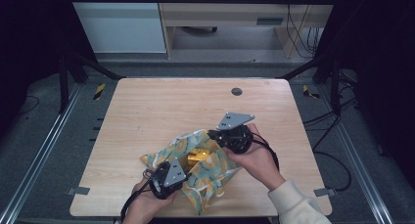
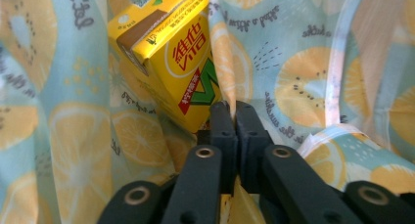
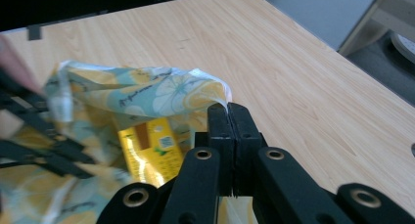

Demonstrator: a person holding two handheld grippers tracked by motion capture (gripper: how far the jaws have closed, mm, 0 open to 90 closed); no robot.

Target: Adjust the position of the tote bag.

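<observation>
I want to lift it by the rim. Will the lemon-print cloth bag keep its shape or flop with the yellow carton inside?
Probably floppy: the cloth bag lies creased and slumped. Its pinched rim looks thin. The carton leans inside, so it may slide.

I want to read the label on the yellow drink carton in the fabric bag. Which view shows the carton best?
The left gripper view: the carton is close and its red lettering shows. The right gripper view shows part of it inside the bag; the high view, a small yellow patch.
</observation>
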